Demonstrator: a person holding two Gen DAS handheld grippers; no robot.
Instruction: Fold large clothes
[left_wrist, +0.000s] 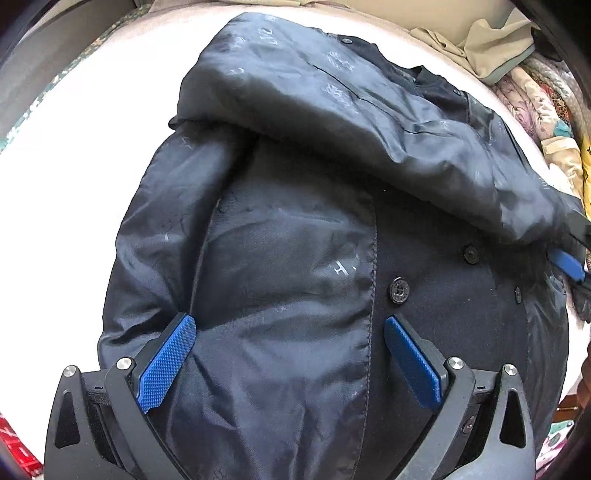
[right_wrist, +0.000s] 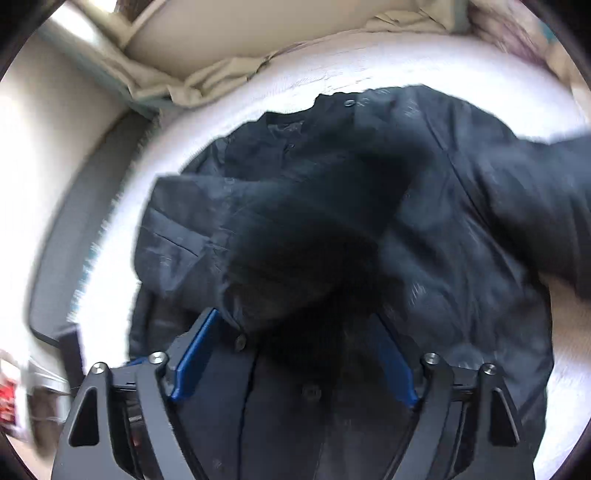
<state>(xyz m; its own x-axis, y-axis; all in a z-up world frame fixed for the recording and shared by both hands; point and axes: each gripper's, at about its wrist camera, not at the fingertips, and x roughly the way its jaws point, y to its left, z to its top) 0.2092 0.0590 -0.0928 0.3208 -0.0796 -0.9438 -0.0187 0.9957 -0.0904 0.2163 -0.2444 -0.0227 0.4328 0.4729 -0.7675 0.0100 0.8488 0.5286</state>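
A large dark navy coat with shiny lining and black buttons lies on a white bed. One lined panel is folded across its upper part. My left gripper is open just above the lining, holding nothing. The right gripper's blue pad shows at the coat's right edge. In the right wrist view the coat fills the frame, blurred. My right gripper is open, with a dark fold of the coat lying between its fingers.
Beige cloth and floral bedding are piled at the far right of the bed. A beige sheet bunches at the bed's far edge. Something red lies at the lower left.
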